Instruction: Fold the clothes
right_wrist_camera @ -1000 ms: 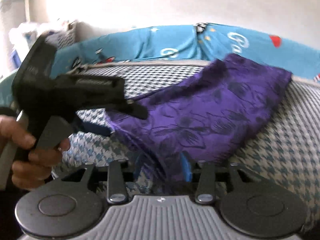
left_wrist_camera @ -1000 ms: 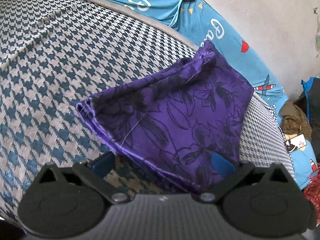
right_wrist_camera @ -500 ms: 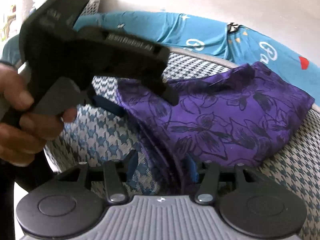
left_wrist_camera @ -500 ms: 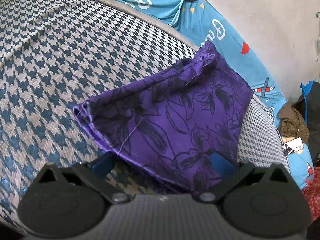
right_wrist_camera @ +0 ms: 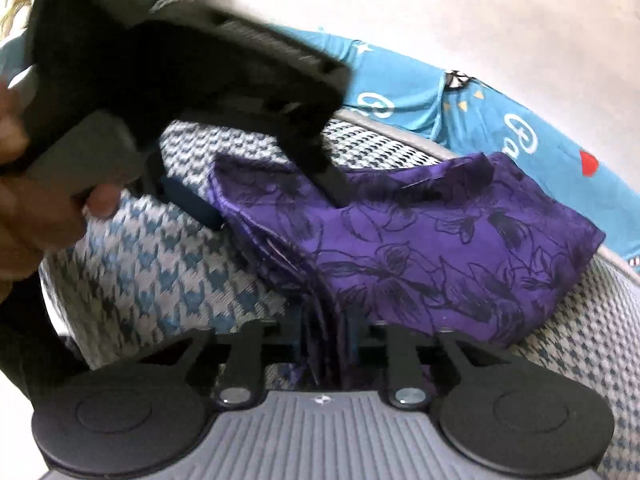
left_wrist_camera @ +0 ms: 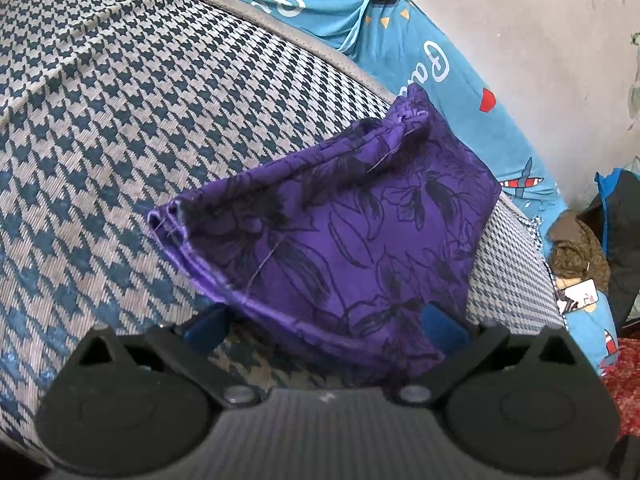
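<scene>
A folded purple cloth with dark flower print (left_wrist_camera: 352, 240) lies on the houndstooth bed cover (left_wrist_camera: 120, 112). My left gripper (left_wrist_camera: 324, 326) is open, its blue pads wide apart around the cloth's near edge. In the right wrist view the same cloth (right_wrist_camera: 460, 248) runs down between my right gripper's (right_wrist_camera: 326, 344) fingers, which are shut on its bunched near edge. The left gripper (right_wrist_camera: 256, 196) shows there too, held by a hand, with one finger on top of the cloth and one beside it.
A teal printed sheet (left_wrist_camera: 440, 68) lies along the bed's far edge by the pale wall. A pile of brown and dark clothes (left_wrist_camera: 580, 256) sits at the right, past the bed. The person's hand (right_wrist_camera: 36, 200) fills the left side of the right wrist view.
My right gripper has closed from a narrow gap onto the cloth's edge. The left gripper has come nearer and higher in the right wrist view. The cloth has shifted slightly.
</scene>
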The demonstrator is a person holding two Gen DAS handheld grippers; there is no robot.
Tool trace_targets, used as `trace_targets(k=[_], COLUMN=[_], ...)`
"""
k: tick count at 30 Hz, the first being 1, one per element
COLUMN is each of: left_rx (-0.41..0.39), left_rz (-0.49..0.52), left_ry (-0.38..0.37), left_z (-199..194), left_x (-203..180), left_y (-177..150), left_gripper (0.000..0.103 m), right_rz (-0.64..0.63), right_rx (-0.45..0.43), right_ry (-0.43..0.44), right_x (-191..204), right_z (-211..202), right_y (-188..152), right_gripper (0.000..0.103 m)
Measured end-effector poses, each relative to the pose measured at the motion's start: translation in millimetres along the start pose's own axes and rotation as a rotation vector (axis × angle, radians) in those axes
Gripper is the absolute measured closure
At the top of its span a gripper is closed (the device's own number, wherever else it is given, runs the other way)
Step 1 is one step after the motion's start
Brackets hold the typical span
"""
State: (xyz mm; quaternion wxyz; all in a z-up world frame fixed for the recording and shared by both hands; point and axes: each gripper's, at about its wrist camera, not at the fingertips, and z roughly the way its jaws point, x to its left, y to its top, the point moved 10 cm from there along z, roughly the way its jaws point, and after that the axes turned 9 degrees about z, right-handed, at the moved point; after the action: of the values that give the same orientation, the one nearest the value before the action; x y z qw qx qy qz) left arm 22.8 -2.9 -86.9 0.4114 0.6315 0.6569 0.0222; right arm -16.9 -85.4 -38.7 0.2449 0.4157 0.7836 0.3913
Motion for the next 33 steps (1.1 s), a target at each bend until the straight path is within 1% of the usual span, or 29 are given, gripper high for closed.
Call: trace_targets(k=[4,8,11,19,24,28,33], left_rx=[0.003,0.005,0.004,-0.013,-0.037,-0.042,-0.034], left_rz=[-0.009,-0.016,-0.013,-0.039,-0.033,0.001,0.043], left_ry=[-0.009,-0.028,-0.033,-0.033,-0.021,0.025,0.059], left_z=[-2,0,5,30,36,37,41], left_x=[0,-3,-7,-13,-17,-19,-21], left_y=[-3,-5,-2,17,20,20,21], left_gripper=[0.0,0.0,0.0,0.0,0.001,0.008,0.007], right_rz=[0.176,0.285,0.329,0.338,0.32,0.274,0.235], right_rx=[0.019,0.022,0.024,0.025,0.032,0.033,0.034], right_ry=[0.046,0.076,0.09,0.097,0.091,0.074,0.066], right_x=[-18,-28,-31,-31,-30,-26,-22], right_z=[1,0,-2,-7,-6,-5,-4], right_y=[3,7,9,7,5,2,0], right_gripper=[0.093,0.093,0.093,0.093,0.093,0.092,0.089])
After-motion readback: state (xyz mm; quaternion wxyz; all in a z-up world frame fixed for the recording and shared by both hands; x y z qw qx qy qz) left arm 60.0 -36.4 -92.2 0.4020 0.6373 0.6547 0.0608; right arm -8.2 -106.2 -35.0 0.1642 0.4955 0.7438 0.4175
